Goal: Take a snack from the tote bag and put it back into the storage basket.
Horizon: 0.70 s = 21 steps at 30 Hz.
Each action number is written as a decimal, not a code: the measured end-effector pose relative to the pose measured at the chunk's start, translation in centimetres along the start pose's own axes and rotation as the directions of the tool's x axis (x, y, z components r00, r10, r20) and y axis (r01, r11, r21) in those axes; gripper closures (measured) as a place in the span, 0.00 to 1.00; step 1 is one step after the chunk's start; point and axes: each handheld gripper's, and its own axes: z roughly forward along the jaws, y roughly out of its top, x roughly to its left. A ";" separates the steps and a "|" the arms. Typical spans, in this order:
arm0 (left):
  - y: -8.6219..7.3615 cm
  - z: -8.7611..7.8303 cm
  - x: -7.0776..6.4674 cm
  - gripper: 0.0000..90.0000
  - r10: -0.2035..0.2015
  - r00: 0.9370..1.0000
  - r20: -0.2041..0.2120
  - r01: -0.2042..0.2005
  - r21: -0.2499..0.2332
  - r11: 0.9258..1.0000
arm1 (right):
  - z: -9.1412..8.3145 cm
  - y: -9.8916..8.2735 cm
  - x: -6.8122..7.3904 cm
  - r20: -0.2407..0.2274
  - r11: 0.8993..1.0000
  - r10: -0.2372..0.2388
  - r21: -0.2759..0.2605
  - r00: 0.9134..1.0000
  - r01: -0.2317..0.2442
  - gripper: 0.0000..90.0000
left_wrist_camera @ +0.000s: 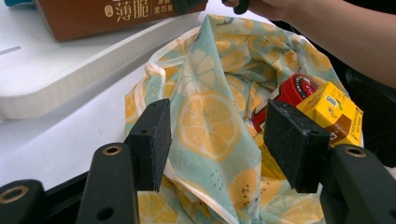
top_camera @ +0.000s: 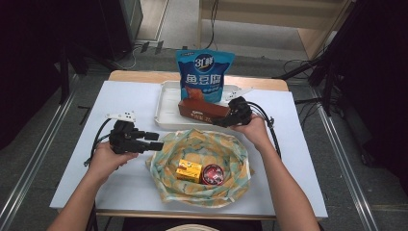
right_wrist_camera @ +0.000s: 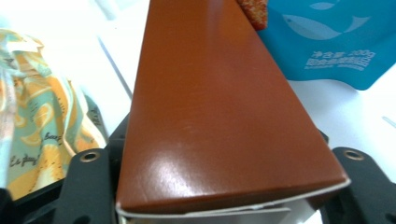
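Note:
A long brown box (top_camera: 202, 109) lies along the front of the white tray (top_camera: 166, 103). My right gripper (top_camera: 221, 120) is at its right end. In the right gripper view the box (right_wrist_camera: 215, 102) lies between the jaws and hides the pads, so contact cannot be judged. My left gripper (top_camera: 156, 141) stands open at the left rim of a lemon-print cloth bag (top_camera: 202, 144), its pads (left_wrist_camera: 149, 140) on either side of a raised fold of the cloth (left_wrist_camera: 210, 116) without pressing it. In the bag lie a yellow carton (top_camera: 188, 171) and a round red tin (top_camera: 212, 174).
A blue snack pouch (top_camera: 204, 74) stands upright at the back of the tray, just behind the box. The white table top (top_camera: 120, 103) ends close behind the tray. Cables trail from both grippers, and the person's forearms come in from the front edge.

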 end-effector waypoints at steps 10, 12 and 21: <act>0.0 0.1 0.0 0.47 0.005 1.000 0.000 -0.005 0.004 1.000 | 0.0 -0.1 -0.6 0.043 0.999 0.053 -0.017 0.998 -0.052 0.27; 0.0 0.1 0.0 0.47 0.006 1.000 -0.001 -0.006 0.006 1.000 | 0.0 0.0 -0.7 0.053 0.997 0.075 -0.021 0.996 -0.074 0.23; 0.0 0.1 0.0 0.47 0.007 1.000 0.000 -0.007 0.006 1.000 | -0.7 0.1 -0.7 0.082 0.991 0.105 -0.087 0.991 -0.098 0.20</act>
